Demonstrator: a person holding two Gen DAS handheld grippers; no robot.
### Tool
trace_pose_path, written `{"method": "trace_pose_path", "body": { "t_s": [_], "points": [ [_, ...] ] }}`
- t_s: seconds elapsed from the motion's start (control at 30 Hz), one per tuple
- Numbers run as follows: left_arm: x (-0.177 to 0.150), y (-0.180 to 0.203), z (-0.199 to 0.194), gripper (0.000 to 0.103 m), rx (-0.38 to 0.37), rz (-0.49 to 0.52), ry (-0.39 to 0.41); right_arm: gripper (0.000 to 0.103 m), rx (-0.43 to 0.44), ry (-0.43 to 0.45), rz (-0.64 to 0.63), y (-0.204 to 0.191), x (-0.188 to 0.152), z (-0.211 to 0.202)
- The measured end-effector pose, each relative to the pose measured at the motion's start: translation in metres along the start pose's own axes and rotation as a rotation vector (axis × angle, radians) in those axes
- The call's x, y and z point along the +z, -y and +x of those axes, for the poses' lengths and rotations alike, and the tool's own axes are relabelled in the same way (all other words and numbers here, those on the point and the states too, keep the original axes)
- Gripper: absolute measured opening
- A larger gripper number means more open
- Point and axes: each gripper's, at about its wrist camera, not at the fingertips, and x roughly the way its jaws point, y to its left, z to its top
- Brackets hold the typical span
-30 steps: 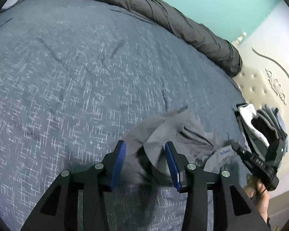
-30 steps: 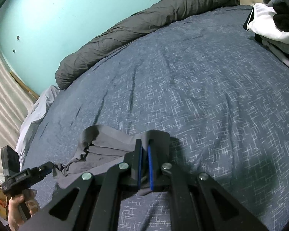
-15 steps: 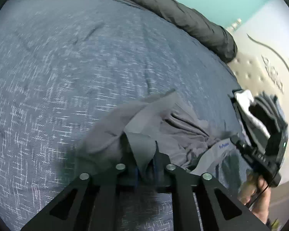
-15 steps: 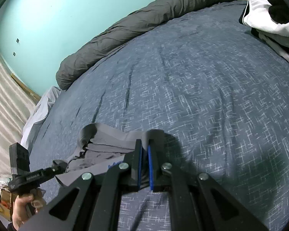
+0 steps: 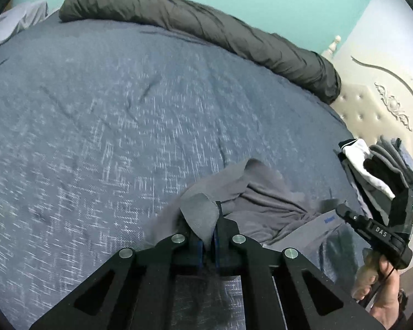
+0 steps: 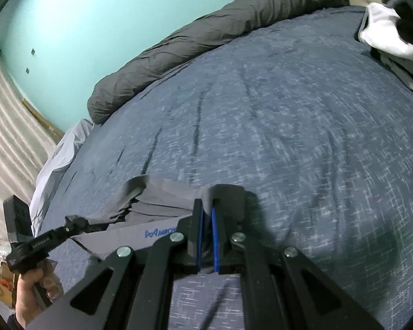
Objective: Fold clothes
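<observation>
Grey garment (image 5: 264, 203), crumpled on the bed (image 5: 110, 115) between my two claws. A second ago my left claw (image 5: 206, 238) stood open over one edge; it has now clamped a fold. My right claw (image 6: 206, 228) remains closed on the opposite edge. Both ends being held, I judge spreading can begin. Clothes pile (image 5: 371, 162) lies beyond the right claw.
</observation>
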Motion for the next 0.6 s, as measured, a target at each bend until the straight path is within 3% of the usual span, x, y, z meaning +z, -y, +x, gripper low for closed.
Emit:
{"method": "trace_pose_path", "body": {
  "t_s": [0.3,0.6],
  "points": [
    [0.006,0.019,-0.071,0.005,0.018,0.042,0.125,0.005,0.046,0.122,-0.076,-0.049,0.01,-0.051],
    [0.033,0.05,-0.168,0.005,0.01,0.072,0.222,0.005,0.057,0.173,-0.19,-0.104,0.037,-0.128]
  ]
}}
